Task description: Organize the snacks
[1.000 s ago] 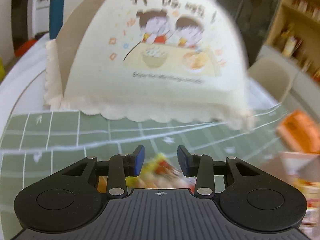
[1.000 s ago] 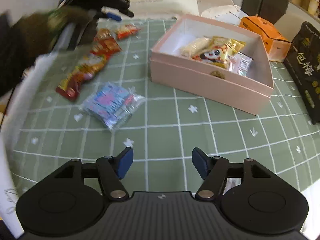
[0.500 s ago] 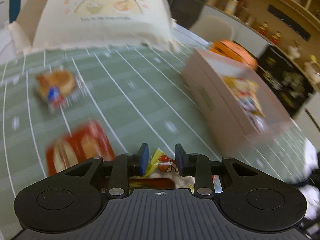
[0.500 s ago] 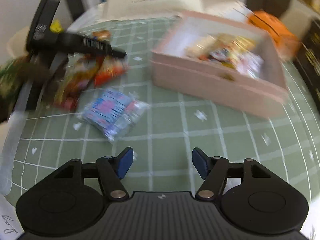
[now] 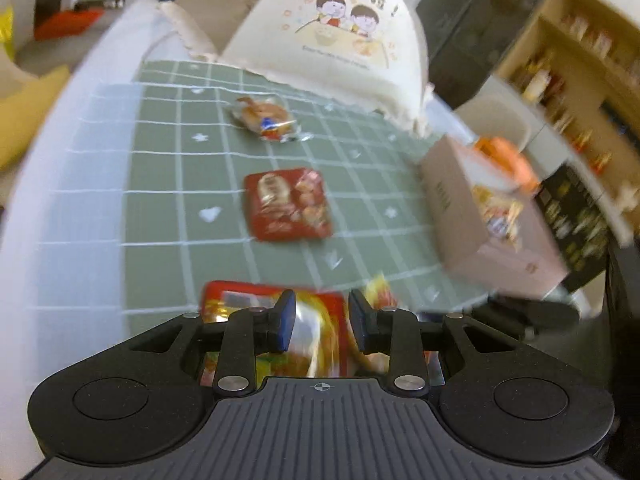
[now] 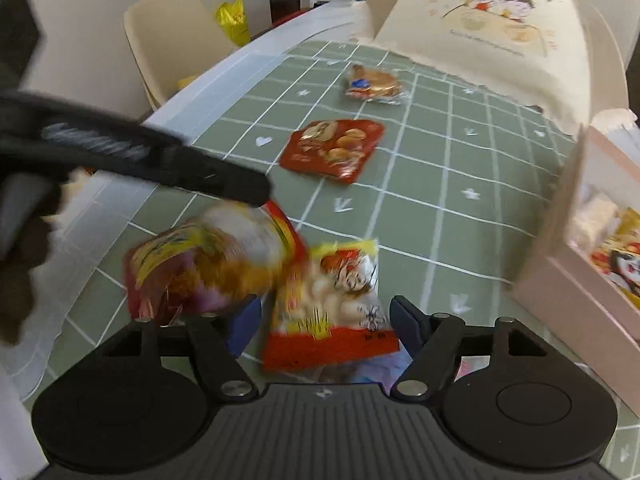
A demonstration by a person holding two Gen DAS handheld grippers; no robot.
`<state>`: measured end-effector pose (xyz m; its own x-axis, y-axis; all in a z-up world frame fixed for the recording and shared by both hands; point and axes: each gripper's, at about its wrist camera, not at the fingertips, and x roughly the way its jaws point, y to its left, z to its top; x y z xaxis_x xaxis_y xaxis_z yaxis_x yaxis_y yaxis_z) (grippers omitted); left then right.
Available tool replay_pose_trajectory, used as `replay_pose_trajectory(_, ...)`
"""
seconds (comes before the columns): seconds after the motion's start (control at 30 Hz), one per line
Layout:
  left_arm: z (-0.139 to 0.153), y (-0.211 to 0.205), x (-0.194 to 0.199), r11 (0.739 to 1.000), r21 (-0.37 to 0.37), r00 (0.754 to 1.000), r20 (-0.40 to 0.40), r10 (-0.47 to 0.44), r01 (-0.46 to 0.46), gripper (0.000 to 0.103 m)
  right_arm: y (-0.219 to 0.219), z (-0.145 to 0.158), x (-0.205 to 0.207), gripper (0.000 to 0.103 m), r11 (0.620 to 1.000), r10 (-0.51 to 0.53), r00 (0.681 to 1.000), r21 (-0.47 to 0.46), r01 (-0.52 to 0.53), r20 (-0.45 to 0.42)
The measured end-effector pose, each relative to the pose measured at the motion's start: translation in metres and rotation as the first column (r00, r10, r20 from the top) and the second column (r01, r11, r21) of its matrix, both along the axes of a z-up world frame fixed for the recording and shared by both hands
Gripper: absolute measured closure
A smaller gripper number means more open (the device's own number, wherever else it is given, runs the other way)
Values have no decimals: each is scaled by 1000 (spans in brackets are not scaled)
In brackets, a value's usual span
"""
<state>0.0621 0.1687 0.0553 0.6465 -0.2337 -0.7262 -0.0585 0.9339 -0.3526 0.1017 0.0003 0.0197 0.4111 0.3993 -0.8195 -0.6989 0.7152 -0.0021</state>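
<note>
My left gripper [image 5: 322,326] is closed around a red and yellow snack bag [image 5: 308,332]; the same bag [image 6: 212,260] hangs blurred under the left gripper's black body [image 6: 160,160] in the right wrist view. My right gripper [image 6: 325,322] is open, its jaws on either side of a red, white and yellow packet [image 6: 340,300] lying on the green mat. A flat red packet [image 5: 288,204] and a clear-wrapped pastry [image 5: 264,118] lie further off. The pink box [image 5: 480,216] holds several snacks at the right.
A cream food cover [image 5: 340,36] with a cartoon stands at the table's back. An orange box [image 5: 504,156] and a black bag [image 5: 576,216] lie beyond the pink box. A cream chair [image 6: 172,36] stands off the table's left edge [image 6: 224,76].
My left gripper has swung back left with the red and yellow bag. My right gripper has moved left and forward, off the blue packet, and now straddles the red and white packet.
</note>
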Motion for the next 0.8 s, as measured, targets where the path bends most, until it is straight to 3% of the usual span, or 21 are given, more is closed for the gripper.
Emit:
replay_pose_trajectory(0.07,3,-10,-8,999,49,1000,-8,-15,15,70,5,-6,1,38,1000,-14,1000,-20,14,-6)
replay_pose_trajectory(0.17,7,-19,-17,998,53,999,-12,-29,30,70,-8,4,-4,41,999,-41,999,9,41,-11)
replay_pose_trajectory(0.33,10,-44,-13,994,60,996,0,-88,88,70,-80,34,-5,45,980,-172,985,98,172,-2)
replay_pose_trajectory(0.47,7,-71,-5,982,50,983,1,-184,184,70,-142,33,-7,45,948,-315,948,64,313,32)
replay_pose_trajectory(0.53,6,-93,-5,958,63,960,-1,-279,279,70,-169,27,-10,45,923,-385,922,33,384,47)
replay_pose_trajectory(0.63,3,-130,-10,894,131,903,-10,-430,428,68,-205,14,-10,44,879,-477,878,49,475,42)
replay_pose_trajectory(0.73,0,-156,-10,830,262,863,-18,-505,492,66,-237,2,-8,39,837,-542,839,65,544,-48)
replay_pose_trajectory(0.8,1,-162,-4,798,309,843,-28,-537,518,68,-252,-2,-15,39,814,-569,818,84,575,-87)
